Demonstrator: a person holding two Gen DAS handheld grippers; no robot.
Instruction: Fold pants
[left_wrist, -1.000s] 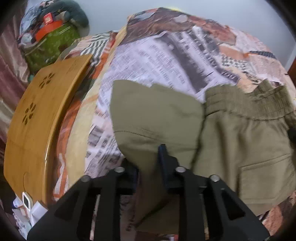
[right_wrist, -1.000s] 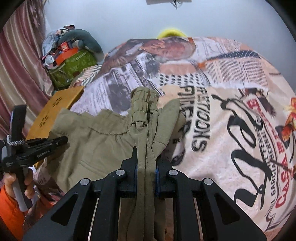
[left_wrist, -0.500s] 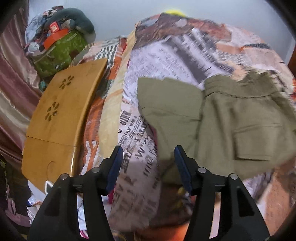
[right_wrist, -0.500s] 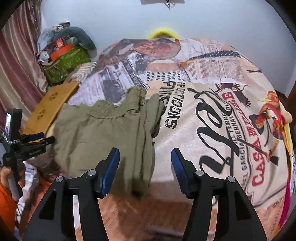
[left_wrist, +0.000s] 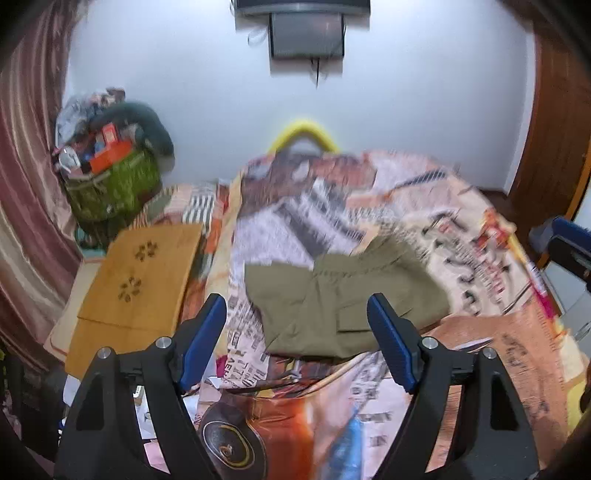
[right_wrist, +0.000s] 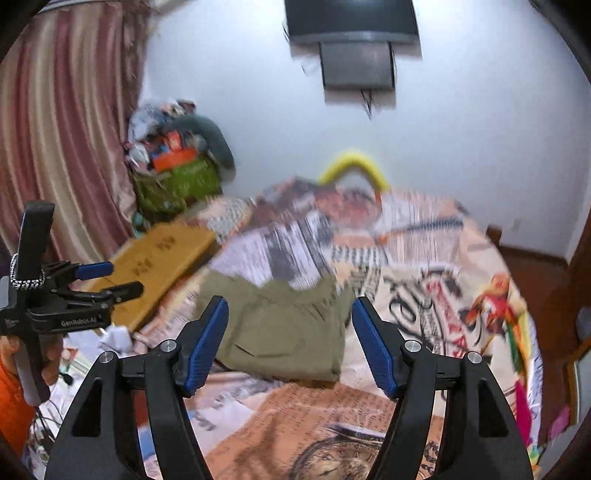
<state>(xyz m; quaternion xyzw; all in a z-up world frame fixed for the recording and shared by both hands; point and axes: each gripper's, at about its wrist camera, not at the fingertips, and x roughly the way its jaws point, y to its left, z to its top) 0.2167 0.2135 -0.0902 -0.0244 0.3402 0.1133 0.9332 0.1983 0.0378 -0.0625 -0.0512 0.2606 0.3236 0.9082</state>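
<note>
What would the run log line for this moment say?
task: fold pants | pants: folded, lying free on bedspread | left gripper: opening, empty | right gripper: opening, empty

The pants (left_wrist: 343, 299) lie folded on the bed (left_wrist: 480, 258) near its front edge. A wooden board (left_wrist: 136, 280) lies along the bed's left edge, with a stuffed bag (left_wrist: 110, 184) behind it.
</note>
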